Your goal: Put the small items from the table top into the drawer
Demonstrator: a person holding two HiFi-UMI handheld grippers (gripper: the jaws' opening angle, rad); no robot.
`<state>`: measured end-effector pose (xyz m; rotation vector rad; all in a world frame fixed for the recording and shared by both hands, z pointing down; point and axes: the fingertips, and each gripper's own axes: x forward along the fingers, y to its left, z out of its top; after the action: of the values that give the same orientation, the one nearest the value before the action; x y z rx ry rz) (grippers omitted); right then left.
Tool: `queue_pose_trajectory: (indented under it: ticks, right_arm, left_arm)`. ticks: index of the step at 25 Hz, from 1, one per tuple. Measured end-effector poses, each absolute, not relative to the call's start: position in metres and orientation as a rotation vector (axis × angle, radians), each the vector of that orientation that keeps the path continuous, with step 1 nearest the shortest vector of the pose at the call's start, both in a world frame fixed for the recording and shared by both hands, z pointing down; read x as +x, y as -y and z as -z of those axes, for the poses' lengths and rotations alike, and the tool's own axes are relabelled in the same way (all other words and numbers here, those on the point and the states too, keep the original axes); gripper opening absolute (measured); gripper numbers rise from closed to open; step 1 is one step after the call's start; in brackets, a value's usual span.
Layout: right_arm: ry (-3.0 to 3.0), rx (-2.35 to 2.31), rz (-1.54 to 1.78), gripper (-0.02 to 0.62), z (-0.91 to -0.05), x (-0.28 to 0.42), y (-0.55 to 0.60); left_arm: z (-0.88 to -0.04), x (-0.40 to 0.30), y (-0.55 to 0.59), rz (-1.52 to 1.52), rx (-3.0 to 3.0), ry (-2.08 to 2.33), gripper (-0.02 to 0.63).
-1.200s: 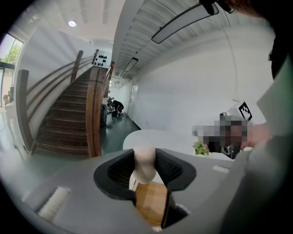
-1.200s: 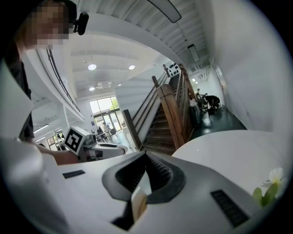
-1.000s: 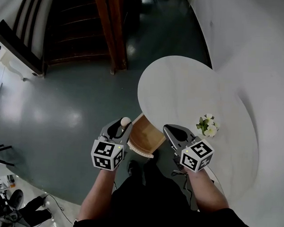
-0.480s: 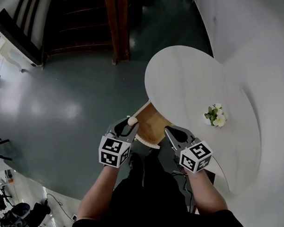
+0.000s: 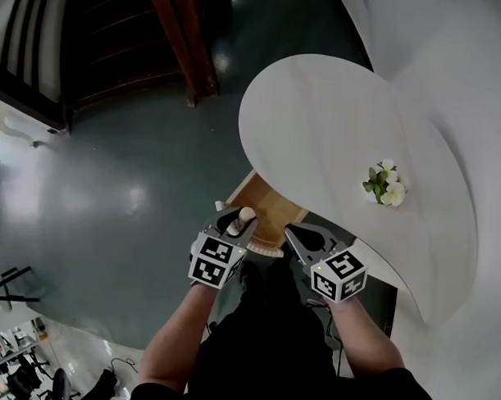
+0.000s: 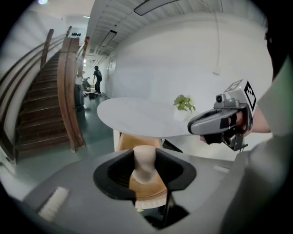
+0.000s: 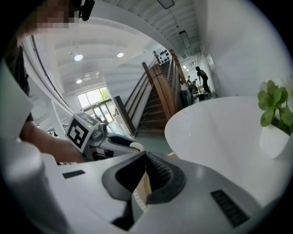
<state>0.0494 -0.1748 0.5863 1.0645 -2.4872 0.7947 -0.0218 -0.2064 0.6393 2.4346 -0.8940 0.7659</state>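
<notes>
Your left gripper (image 5: 236,222), at the lower centre of the head view, has its jaws set fairly wide and pinching a pale peg (image 6: 144,160) (its rounded head pokes up above the pads). It sits at the left edge of the open wooden drawer (image 5: 275,206), which juts out from under the round white table (image 5: 319,115). Your right gripper (image 5: 294,233), just to the right by the drawer's front edge, has its jaws pressed together at the tips with nothing between them, and a small pot of flowers (image 5: 386,185) stands on the table at centre right.
</notes>
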Motion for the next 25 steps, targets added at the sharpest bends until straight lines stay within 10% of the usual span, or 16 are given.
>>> queue_pose_trajectory:
  ticks: [25]
  right_arm:
    - [2.389,1.128,-0.903,0.009,-0.646,0.090,0.173]
  left_arm:
    - [-0.763,0.024,0.185,-1.475,2.447,0.226,0.158]
